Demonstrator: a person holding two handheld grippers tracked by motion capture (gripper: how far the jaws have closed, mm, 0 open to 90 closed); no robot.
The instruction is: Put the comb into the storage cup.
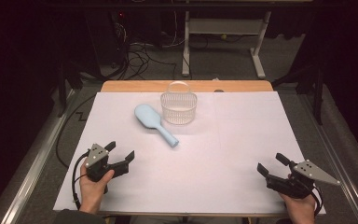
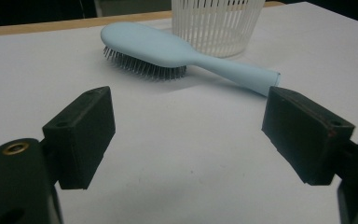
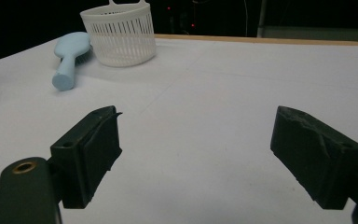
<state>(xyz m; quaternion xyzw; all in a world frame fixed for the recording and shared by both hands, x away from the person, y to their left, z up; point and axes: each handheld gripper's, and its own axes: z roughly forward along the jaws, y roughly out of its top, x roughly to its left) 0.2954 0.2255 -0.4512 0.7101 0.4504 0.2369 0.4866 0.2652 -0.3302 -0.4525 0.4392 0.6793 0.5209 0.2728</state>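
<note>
A light blue hairbrush (image 1: 154,123) lies bristles down on the white table cover, its handle pointing toward the near right; the left gripper view shows the hairbrush (image 2: 177,58) ahead, the right gripper view shows the hairbrush (image 3: 70,58) at far left. Just behind it stands a white slatted basket (image 1: 179,106), also seen as the basket (image 2: 216,23) and the basket (image 3: 120,37). My left gripper (image 1: 120,153) rests open at the near left, nothing between its jaws (image 2: 189,135). My right gripper (image 1: 272,164) sits open at the near right, empty too (image 3: 196,154).
The white cover (image 1: 242,140) spans the wooden table (image 1: 135,86), with bare room in the middle and at the right. Beyond the far edge are a dark floor, cables (image 1: 140,58) and the white legs of another desk (image 1: 258,56).
</note>
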